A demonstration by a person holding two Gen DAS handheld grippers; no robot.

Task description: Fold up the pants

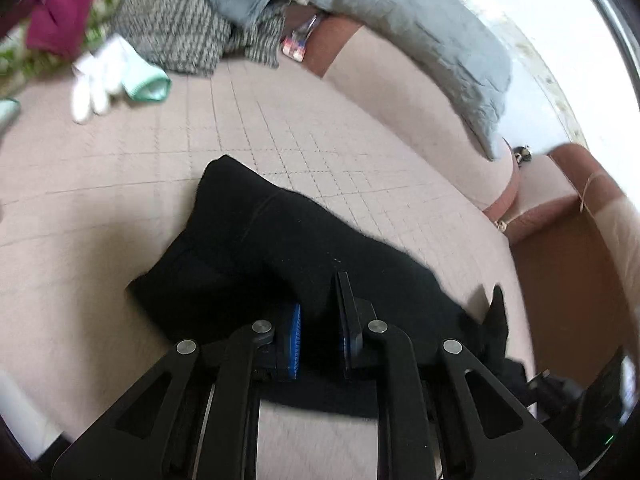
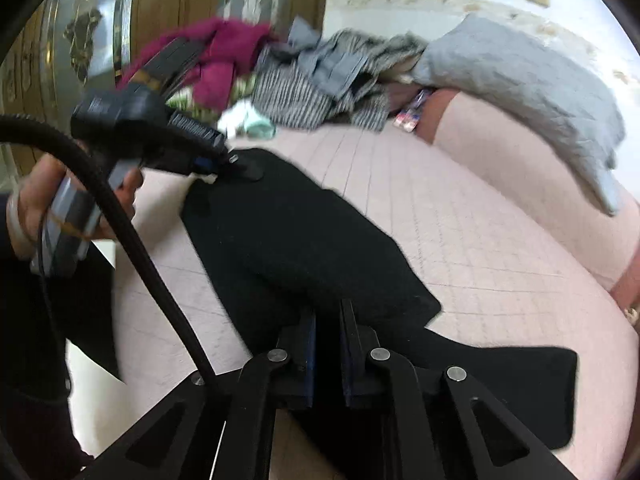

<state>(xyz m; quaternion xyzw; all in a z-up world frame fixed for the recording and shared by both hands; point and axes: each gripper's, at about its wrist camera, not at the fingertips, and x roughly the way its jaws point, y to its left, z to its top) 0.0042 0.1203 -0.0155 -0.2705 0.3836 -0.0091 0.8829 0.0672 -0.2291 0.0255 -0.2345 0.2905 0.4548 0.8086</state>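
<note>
1. Black pants (image 1: 256, 248) lie bunched on a pink quilted bed (image 1: 304, 136), near its front edge.
2. Left gripper (image 1: 318, 320), its blue pads close together, is pinched on a fold of the black cloth.
3. Right gripper (image 2: 327, 332) is likewise clamped on the pants' near edge.
4. Only the right wrist view shows the person's hand (image 2: 48, 200) on the other tool's handle, and a wooden wardrobe (image 2: 168, 8) behind.
5. Both views show a gray pillow (image 1: 432, 40) and piled clothes (image 1: 172, 28) at the bed's far edge.
</note>
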